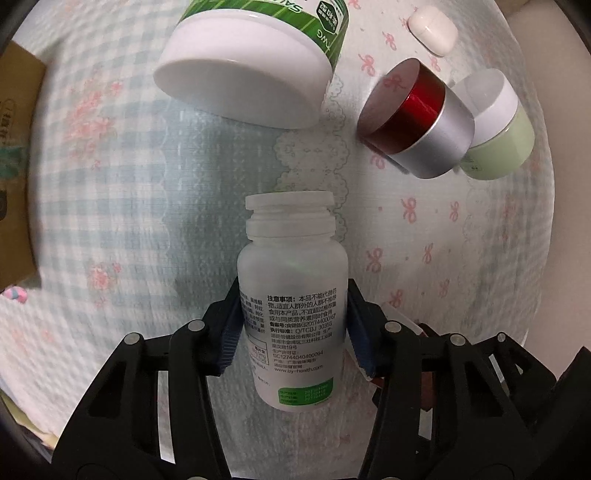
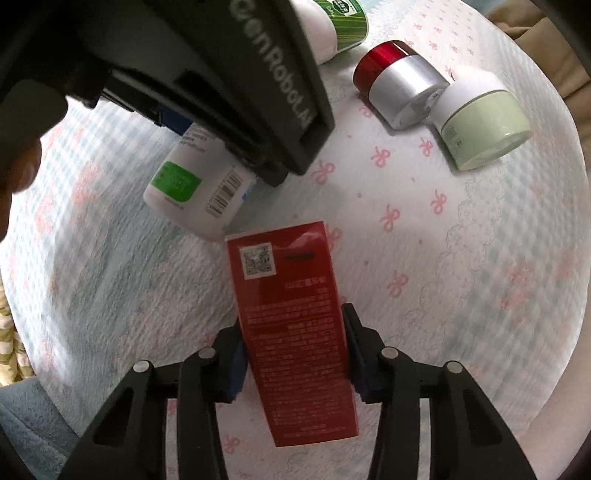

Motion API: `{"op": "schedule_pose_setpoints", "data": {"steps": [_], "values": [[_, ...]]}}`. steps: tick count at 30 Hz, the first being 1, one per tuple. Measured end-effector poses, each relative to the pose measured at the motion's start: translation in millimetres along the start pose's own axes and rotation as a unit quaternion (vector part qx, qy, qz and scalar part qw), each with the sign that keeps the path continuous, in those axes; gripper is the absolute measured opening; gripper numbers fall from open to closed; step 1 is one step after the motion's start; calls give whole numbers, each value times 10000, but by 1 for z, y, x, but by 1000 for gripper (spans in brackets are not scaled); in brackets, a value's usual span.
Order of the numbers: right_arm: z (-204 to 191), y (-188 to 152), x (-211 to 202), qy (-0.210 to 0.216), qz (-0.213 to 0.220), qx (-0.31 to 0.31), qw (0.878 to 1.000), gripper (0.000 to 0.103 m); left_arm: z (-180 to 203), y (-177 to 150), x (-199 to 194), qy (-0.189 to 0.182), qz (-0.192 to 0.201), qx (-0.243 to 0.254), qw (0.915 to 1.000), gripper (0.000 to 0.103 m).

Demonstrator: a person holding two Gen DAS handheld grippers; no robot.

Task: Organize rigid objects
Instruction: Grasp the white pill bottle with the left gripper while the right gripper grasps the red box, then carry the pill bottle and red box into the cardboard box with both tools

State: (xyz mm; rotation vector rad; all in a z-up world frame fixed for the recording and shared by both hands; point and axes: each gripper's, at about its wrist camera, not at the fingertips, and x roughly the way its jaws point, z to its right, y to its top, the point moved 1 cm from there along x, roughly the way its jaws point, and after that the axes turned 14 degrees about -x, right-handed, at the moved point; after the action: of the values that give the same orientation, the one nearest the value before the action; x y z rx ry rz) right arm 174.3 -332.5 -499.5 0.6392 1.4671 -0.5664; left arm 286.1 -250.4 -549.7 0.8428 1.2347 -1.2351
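My left gripper (image 1: 293, 317) is shut on a white pill bottle (image 1: 291, 295) with no cap, held above the patterned cloth; the bottle also shows in the right wrist view (image 2: 195, 188) under the left gripper's black body (image 2: 221, 74). My right gripper (image 2: 295, 343) is shut on a red box (image 2: 295, 328) with a QR code, close beside the bottle. A green-labelled jar with a white lid (image 1: 255, 62), a red-and-silver jar (image 1: 417, 118) and a pale green jar (image 1: 498, 129) lie on their sides further away.
A small white earbud case (image 1: 432, 29) lies at the far right. A cardboard box (image 1: 18, 166) stands at the left edge. The cloth (image 2: 461, 277) with pink bows covers the surface. The three jars also show in the right wrist view, top right (image 2: 399, 85).
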Motion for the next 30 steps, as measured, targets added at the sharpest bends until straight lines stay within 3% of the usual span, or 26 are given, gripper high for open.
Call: {"op": "schedule_pose_setpoints", "data": {"steps": [9,18,27,30], "values": [[17,-1,-8,-38,66,212,9997,40,-12,-2,-15,-191,120,-60,9997,47],[43,-12,-43,85,316,975,9947,38,-20,-18,-57,-350,474,-32,9983,47],[67,-30,-118,-11,767,1515,9855,38,-34,-54,-137,-572,962,87,9937,47],[56,-29,-155,-109,951,1554,9832,38,-38,-72,-176,-709,1188,142,9903,47]]}}
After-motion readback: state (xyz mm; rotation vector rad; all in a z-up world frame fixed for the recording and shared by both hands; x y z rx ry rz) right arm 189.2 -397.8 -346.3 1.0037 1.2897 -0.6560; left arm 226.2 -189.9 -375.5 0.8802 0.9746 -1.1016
